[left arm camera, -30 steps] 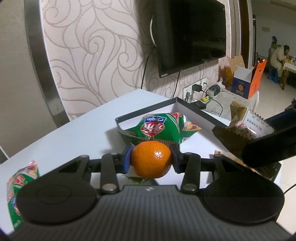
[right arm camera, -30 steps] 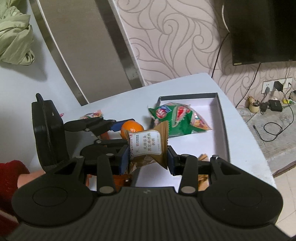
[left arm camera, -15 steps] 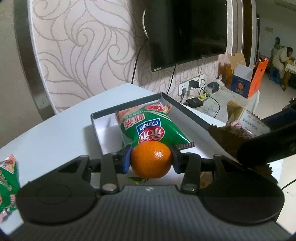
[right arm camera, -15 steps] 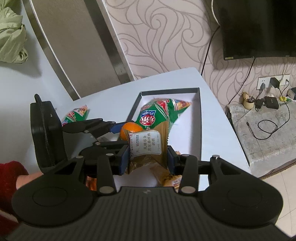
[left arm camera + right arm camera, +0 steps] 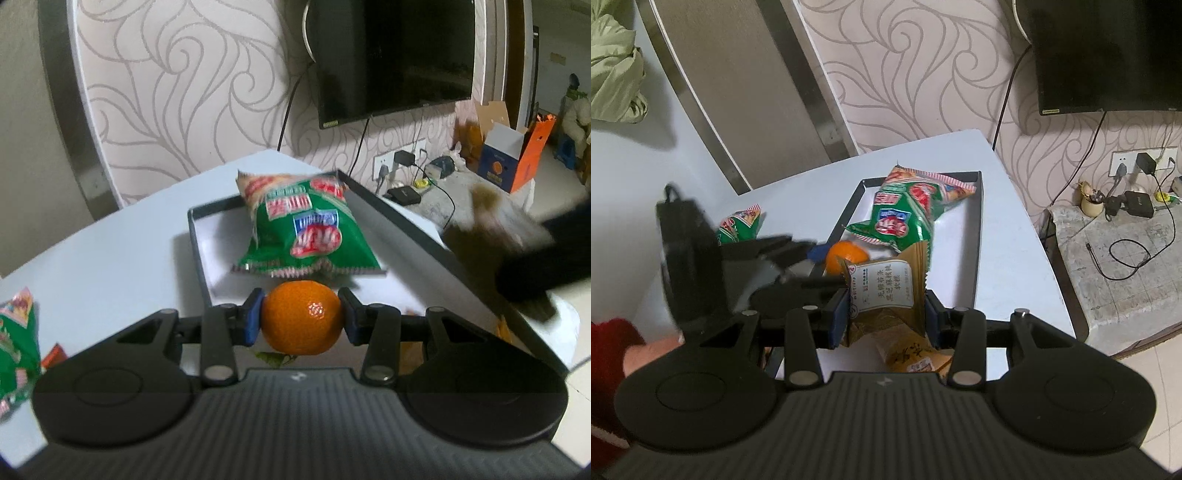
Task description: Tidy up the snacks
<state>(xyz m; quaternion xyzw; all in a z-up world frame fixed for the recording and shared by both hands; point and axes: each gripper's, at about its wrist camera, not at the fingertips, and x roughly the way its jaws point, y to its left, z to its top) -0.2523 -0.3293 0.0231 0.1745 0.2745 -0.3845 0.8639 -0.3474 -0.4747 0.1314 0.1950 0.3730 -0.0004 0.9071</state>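
In my left gripper (image 5: 301, 319) I hold a small mandarin orange (image 5: 301, 316), round, bright and glossy with a dimpled skin and a spot of glare on its front. The blue pads (image 5: 252, 320) press it from both sides, so the jaws are closed only as far as the fruit allows. It hangs just above the near end of the shallow dark-rimmed tray (image 5: 195, 243) with a white floor, which sits on the pale table (image 5: 110, 266).

Just beyond the orange, inside the tray, lies a green and red crisp bag (image 5: 308, 236), puffed, its crimped edge toward me.

My right gripper (image 5: 886, 315) is clamped on a brown-gold snack packet (image 5: 886, 291) with a white printed label, which stands upright between the pads, over the same near end of the tray. In the right wrist view the orange shows just left of and behind that packet. Below it, on the tray floor, lies an orange-yellow packet (image 5: 916, 360).

A second green crisp bag (image 5: 738, 223) lies on the table, left of the tray and apart from it.
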